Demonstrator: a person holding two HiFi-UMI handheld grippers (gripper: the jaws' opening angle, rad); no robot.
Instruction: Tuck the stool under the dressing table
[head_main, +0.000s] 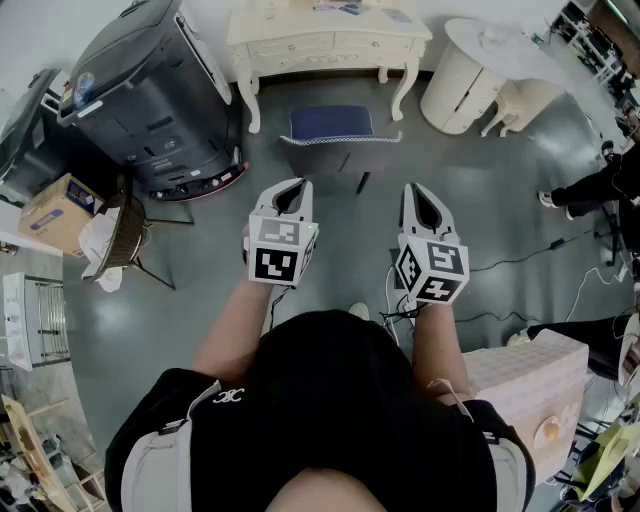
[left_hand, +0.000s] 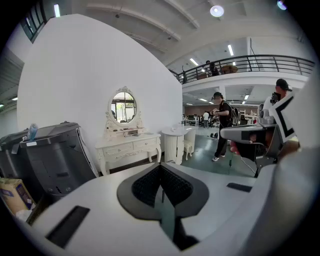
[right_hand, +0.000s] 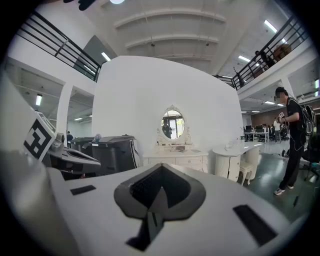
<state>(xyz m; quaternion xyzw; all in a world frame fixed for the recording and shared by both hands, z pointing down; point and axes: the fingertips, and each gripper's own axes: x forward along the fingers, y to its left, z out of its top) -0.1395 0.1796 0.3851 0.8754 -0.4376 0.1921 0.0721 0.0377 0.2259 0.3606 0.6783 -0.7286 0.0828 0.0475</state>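
Observation:
A stool (head_main: 333, 135) with a dark blue cushion and grey skirt stands on the floor in front of the cream dressing table (head_main: 330, 38), a short way out from it. The table, with its oval mirror, also shows in the left gripper view (left_hand: 127, 145) and the right gripper view (right_hand: 175, 159). My left gripper (head_main: 290, 188) and right gripper (head_main: 421, 195) hover side by side just short of the stool, both shut with nothing between the jaws. In both gripper views the stool is hidden below the jaws.
A large dark grey machine (head_main: 150, 95) stands left of the dressing table, with a cardboard box (head_main: 55, 212) and a folding chair (head_main: 125, 235) near it. A round white cabinet (head_main: 470, 75) and small white stool (head_main: 515, 105) stand to the right. A person (left_hand: 222, 125) stands farther right.

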